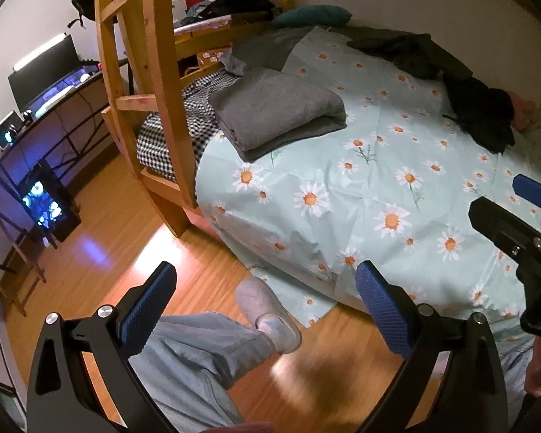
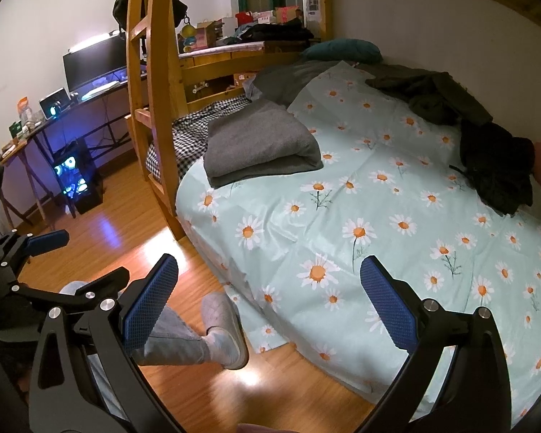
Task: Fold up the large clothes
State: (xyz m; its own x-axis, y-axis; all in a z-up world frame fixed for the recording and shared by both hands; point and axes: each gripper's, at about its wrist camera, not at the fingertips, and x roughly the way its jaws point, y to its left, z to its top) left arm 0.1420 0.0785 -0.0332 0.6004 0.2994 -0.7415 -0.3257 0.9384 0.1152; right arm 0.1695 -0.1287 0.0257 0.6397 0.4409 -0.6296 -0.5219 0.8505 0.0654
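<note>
A grey garment (image 1: 276, 110) lies folded into a thick, neat rectangle with two layers showing at its near edge. It rests flat on the bed (image 1: 378, 187), near the wooden ladder side, partly over the daisy sheet and next to the checked fabric. Along the wall side of the bed, a heap of dark clothes (image 2: 487, 144) lies crumpled and unfolded, probably several pieces, though the dark folds blur together.
</note>
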